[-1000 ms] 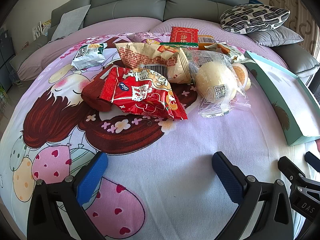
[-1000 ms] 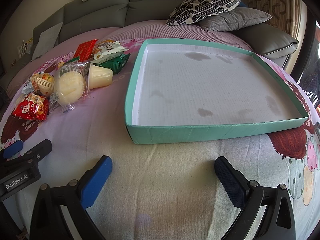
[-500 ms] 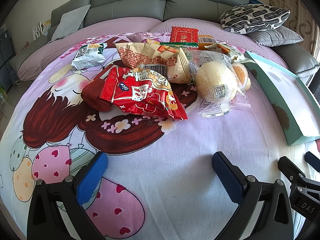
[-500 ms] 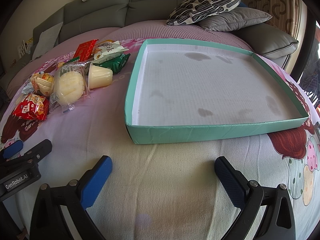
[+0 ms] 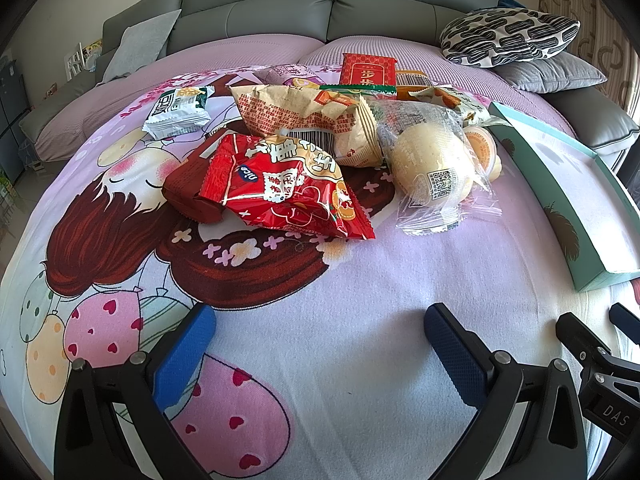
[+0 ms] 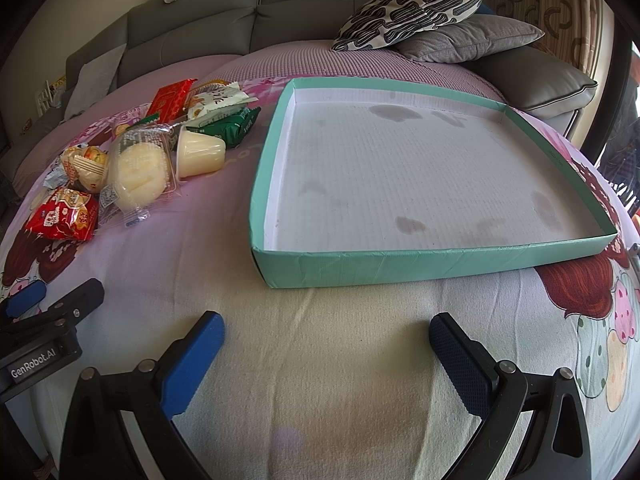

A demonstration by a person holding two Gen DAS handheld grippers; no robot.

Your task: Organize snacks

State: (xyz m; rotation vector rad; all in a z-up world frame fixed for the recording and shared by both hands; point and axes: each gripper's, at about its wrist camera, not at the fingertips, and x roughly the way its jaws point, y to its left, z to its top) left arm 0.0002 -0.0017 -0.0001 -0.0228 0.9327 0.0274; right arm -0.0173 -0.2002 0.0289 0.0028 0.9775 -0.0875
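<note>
My left gripper point(image 5: 316, 332) is spread wide over the printed blanket point(image 5: 340, 360) with nothing between its blue pads; the red snack bag point(image 5: 280, 188) lies straight ahead of it, the wrapped bun point(image 5: 434, 168) ahead to its right, the other packets heaped behind them. My right gripper point(image 6: 326, 334) gapes just as wide and empty, with the teal tray point(image 6: 400, 270) straight ahead of it, snacks off to its left

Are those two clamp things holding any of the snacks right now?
No. Left gripper and right gripper are both open, holding nothing.
</note>
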